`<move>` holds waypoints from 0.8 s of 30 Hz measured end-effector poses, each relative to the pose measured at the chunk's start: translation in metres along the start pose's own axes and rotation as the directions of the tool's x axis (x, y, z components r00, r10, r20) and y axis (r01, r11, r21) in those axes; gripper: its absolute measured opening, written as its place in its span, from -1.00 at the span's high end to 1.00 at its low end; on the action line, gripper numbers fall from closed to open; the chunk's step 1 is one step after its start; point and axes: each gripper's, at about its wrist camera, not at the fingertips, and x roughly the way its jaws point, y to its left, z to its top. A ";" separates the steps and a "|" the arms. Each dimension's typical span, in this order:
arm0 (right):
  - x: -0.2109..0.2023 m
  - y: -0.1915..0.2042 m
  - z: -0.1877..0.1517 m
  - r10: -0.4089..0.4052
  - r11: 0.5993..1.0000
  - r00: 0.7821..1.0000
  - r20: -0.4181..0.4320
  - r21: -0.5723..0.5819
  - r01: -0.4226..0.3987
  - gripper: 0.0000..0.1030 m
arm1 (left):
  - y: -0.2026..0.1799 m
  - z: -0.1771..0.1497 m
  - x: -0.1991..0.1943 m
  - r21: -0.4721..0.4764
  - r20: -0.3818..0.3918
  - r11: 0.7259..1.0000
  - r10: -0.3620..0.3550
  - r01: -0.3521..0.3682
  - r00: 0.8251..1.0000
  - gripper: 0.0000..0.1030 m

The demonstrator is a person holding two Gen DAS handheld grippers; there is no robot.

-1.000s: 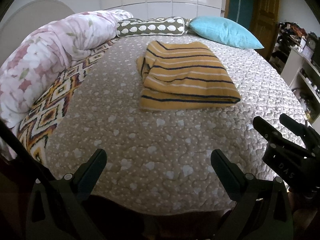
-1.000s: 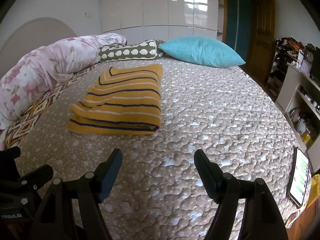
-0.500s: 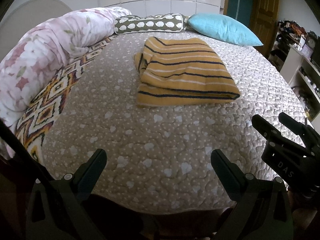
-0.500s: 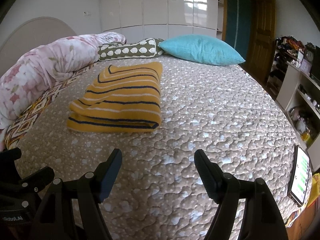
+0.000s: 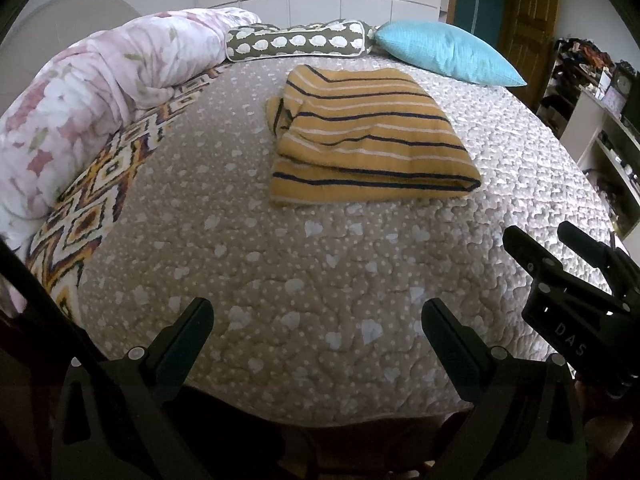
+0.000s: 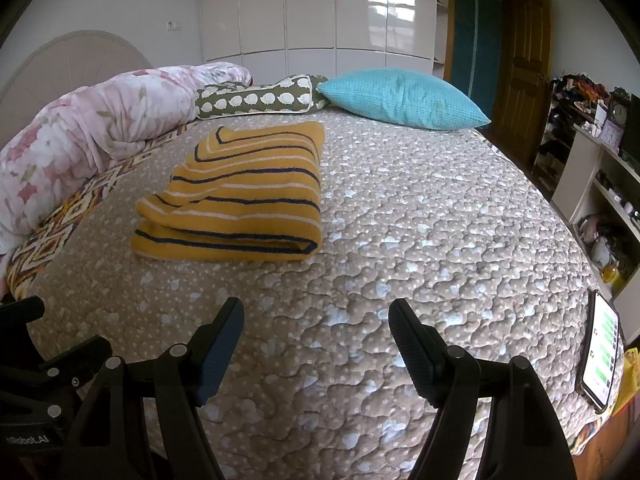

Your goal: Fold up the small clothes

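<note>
Left wrist view first: the left gripper (image 5: 316, 320) hangs over the near edge of the bed (image 5: 360, 280), jaws wide apart and holding nothing. The striped garment (image 5: 368, 136) lies dead ahead and well beyond them, out in the middle of the quilt, already folded into a thick yellow block with dark stripes. Its long axis runs left to right across the view, and the doubled fold edge faces the jaws. At far right the right gripper (image 5: 560, 240) pokes in, low over the quilt and also well short of the cloth.

Now the right wrist view: the right gripper (image 6: 316, 320) has its jaws spread and empty too, above bare quilt at the near side. From here the striped garment (image 6: 236, 196) sits ahead and off to the left, its right-hand edge roughly in line with the left finger. A phone (image 6: 600, 352) rests on the bed's right rim, well clear.

So the left gripper looks squarely lined up on the bundle, the right one offset. My read is the fold looks done; any further tidy-up means a straight reach forward, with the right swinging leftward.
</note>
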 end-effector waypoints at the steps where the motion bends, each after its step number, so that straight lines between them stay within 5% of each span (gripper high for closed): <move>1: 0.000 0.000 0.000 0.000 1.000 1.000 0.000 0.000 0.000 -0.54 | 0.000 0.000 0.001 -0.001 -0.002 1.000 -0.001 0.001 1.000 -1.00; 24: 0.006 -0.005 -0.003 -0.006 1.000 1.000 -0.006 -0.014 0.006 -0.55 | -0.001 -0.002 0.007 0.001 -0.017 1.000 -0.015 0.015 1.000 -1.00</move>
